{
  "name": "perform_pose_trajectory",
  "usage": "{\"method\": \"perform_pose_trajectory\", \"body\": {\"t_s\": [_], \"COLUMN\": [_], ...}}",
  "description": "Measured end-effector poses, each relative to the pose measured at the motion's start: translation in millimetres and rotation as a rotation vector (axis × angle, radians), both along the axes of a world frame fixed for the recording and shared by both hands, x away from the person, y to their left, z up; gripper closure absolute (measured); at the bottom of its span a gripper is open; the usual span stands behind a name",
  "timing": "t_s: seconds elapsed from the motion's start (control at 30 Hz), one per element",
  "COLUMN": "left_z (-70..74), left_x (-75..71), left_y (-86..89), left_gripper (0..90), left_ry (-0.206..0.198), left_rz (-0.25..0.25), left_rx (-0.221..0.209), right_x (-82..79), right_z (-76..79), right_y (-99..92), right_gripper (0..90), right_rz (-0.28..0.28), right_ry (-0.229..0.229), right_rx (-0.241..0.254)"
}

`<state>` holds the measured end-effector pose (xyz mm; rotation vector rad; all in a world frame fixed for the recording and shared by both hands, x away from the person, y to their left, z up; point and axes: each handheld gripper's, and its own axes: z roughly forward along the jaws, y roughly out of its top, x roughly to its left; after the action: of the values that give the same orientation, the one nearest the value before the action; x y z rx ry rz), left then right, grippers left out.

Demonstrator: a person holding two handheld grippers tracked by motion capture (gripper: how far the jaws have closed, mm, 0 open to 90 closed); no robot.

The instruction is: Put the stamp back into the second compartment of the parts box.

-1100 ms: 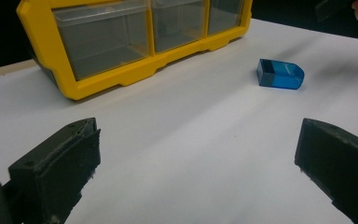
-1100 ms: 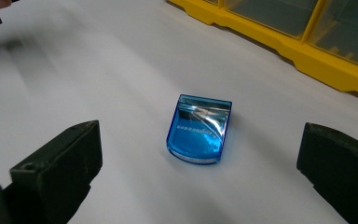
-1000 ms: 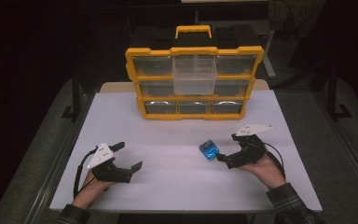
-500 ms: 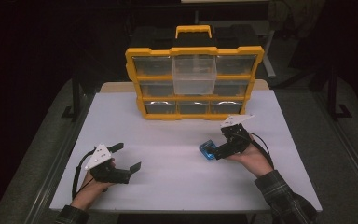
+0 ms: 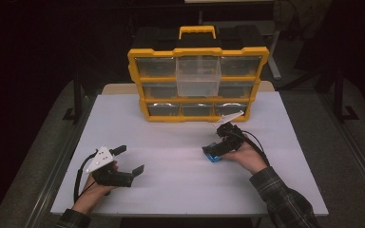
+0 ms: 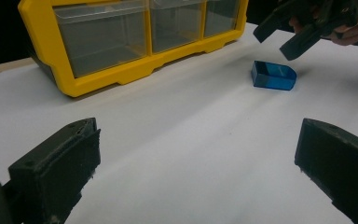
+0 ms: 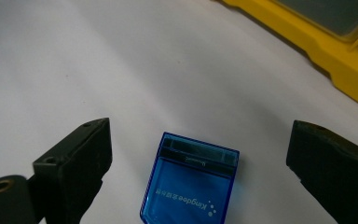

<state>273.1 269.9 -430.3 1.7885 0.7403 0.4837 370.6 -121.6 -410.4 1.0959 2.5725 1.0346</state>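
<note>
A small translucent blue box (image 5: 213,157) lies on the white table (image 5: 171,194), right of centre. My right gripper (image 5: 214,149) hovers just over it, tilted down from the right. In the right gripper view the blue box (image 7: 191,186) lies between the two black jaws with a gap on each side. The jaws have just been closing a little, but the pads do not touch it. My left gripper (image 5: 130,159) rests open at the front left with nothing in it. From the left gripper view, the blue box (image 6: 273,76) sits below the right gripper (image 6: 279,39).
A yellow organizer case (image 5: 138,71) with clear drawers stands upright at the table's far side. Its top middle drawer (image 5: 198,76) is pulled out. The case's lower edge (image 7: 335,60) runs close behind the blue box. Dark floor surrounds the table.
My right hand has moved left and slightly down, from beside the blue box to directly over it. The left hand has stayed put.
</note>
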Motion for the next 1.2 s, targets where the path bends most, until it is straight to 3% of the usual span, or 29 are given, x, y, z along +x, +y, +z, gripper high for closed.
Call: {"method": "perform_pose_trajectory", "body": {"t_s": [0.43,0.73,0.93,1.2], "left_z": [-0.2,-1.0,-0.9,-0.6], "left_x": [-0.5,-1.0,-0.7,-1.5], "left_y": [-2.4,-4.1,-4.0,-5.3], "left_gripper": [0.0,0.0,0.0,0.0], "left_ry": [0.001,0.006,-0.001,-0.003], "left_rz": [-0.017,-0.018,-0.024,-0.025], "left_rx": [0.012,0.002,0.018,0.012], "right_x": [2.9,2.2,0.3,-3.8], "right_z": [-16.5,-20.8,-22.9,-23.9], "right_y": [9.9,10.6,11.2,12.7], "right_gripper": [17.3,24.7,32.1,38.6], "right_rz": [-0.015,-0.015,-0.005,-0.022], "right_ry": [0.086,0.098,0.107,0.079], "right_rx": [-0.104,-0.137,-0.158,-0.182]}}
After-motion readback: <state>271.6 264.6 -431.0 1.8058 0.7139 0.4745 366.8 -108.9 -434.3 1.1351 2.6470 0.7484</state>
